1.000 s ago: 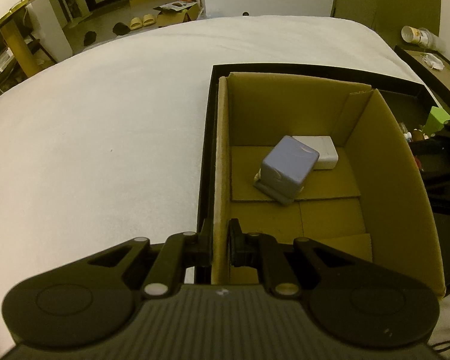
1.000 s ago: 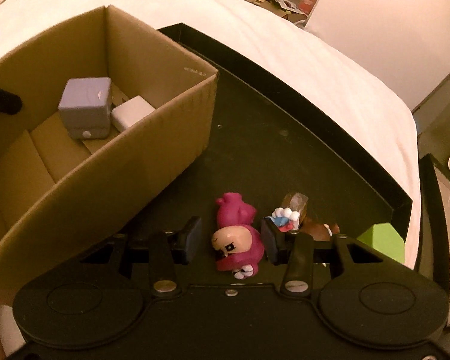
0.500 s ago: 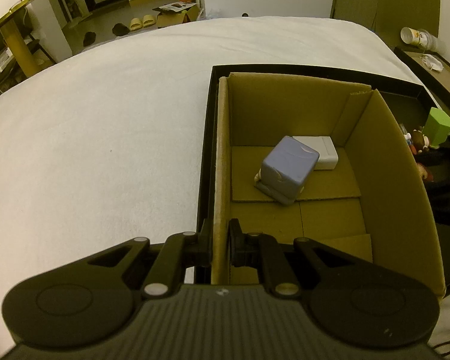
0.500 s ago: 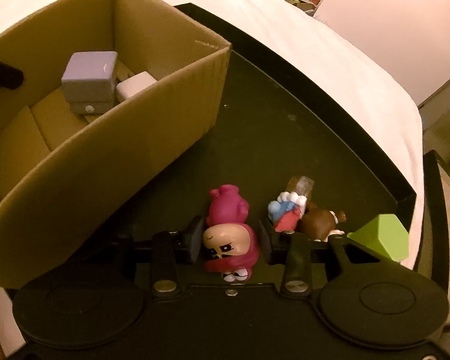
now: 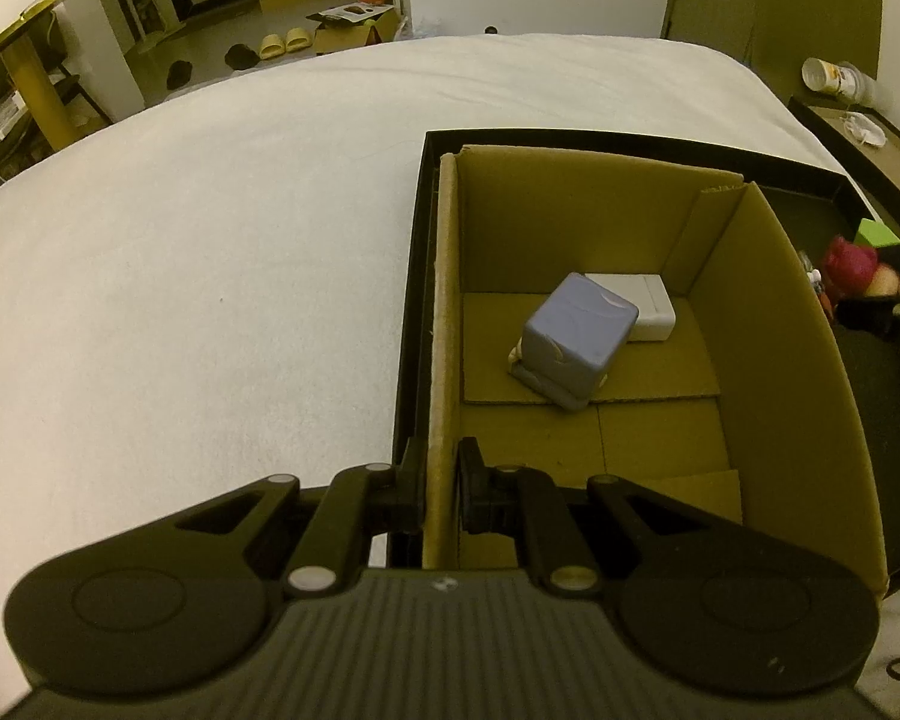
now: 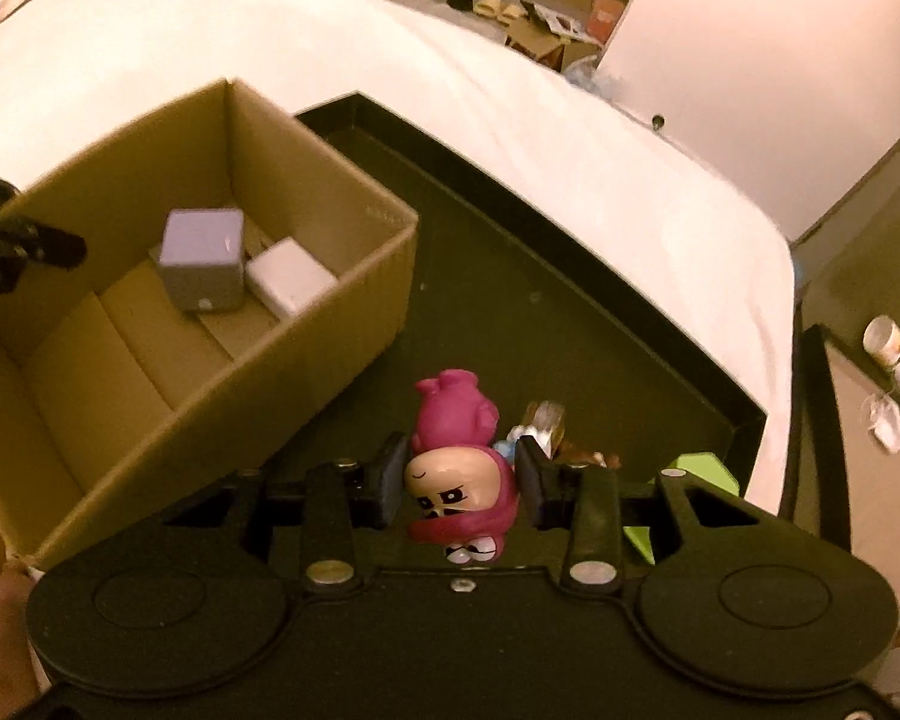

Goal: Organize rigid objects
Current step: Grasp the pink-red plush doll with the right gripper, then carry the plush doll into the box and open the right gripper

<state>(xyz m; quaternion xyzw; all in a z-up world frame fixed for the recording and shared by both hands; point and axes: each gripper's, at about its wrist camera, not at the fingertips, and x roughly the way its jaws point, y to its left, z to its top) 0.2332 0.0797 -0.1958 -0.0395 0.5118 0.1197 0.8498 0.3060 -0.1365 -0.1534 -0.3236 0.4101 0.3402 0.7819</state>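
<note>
Two grippers busy | right gripper (image 6: 459,489) jaws clamped on pink doll (image 6: 459,474), now lifted off tray (image 6: 570,324) | left gripper (image 5: 441,483) pinching box (image 5: 444,324) wall | box drop-off likely next

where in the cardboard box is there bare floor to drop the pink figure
Near half of the cardboard box floor is bare, between the left gripper clamping the wall and the purple cube. Far end is crowded: cube against the white block. The right gripper holds the pink figure.

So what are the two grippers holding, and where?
The right gripper squeezes the pink toy by its head. The left gripper pinches the box by its side wall.
</note>
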